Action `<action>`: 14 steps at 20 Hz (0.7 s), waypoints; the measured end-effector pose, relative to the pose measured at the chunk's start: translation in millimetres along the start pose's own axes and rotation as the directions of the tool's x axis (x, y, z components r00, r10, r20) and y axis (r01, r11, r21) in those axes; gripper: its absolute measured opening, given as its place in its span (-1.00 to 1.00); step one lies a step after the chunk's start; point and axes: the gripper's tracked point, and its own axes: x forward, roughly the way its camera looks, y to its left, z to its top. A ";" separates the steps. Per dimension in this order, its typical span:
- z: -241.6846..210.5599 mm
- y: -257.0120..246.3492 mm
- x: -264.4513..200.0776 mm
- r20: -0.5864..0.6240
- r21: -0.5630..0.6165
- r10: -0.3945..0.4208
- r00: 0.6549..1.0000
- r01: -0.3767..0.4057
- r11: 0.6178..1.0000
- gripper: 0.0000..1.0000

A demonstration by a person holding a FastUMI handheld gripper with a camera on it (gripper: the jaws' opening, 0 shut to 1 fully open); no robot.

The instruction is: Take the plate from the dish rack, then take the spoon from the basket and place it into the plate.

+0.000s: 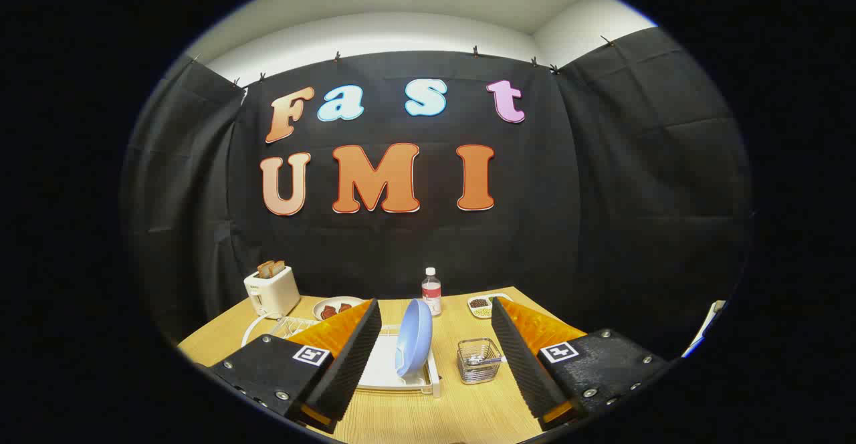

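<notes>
While apart, gripper (435, 364) around plate (413, 337)

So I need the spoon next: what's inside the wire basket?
The basket, ahead between the open gripper fingers, holds a spoon lying across it. Its bowl end is hard to make out.

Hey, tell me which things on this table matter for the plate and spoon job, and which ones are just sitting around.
For the job:
blue plate, standing on edge in the white dish rack
spoon in the wire basket
gripper, jaws open, holding nothing

Just lying about:
toaster with toast
plate of food
water bottle
small snack tray
</notes>
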 end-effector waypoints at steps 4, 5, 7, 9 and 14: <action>0.6 2.1 3.5 -0.005 -0.016 0.008 1.000 -0.008 1.000 0.97; 0.1 2.5 4.8 -0.009 -0.017 0.010 1.000 -0.010 1.000 0.97; -1.7 4.6 7.4 -0.024 -0.014 0.018 1.000 -0.018 1.000 0.97; -4.1 6.6 10.0 -0.042 -0.022 0.023 0.999 -0.024 0.999 0.97; -2.1 13.0 18.5 -0.037 -0.092 0.024 0.999 -0.028 0.995 0.97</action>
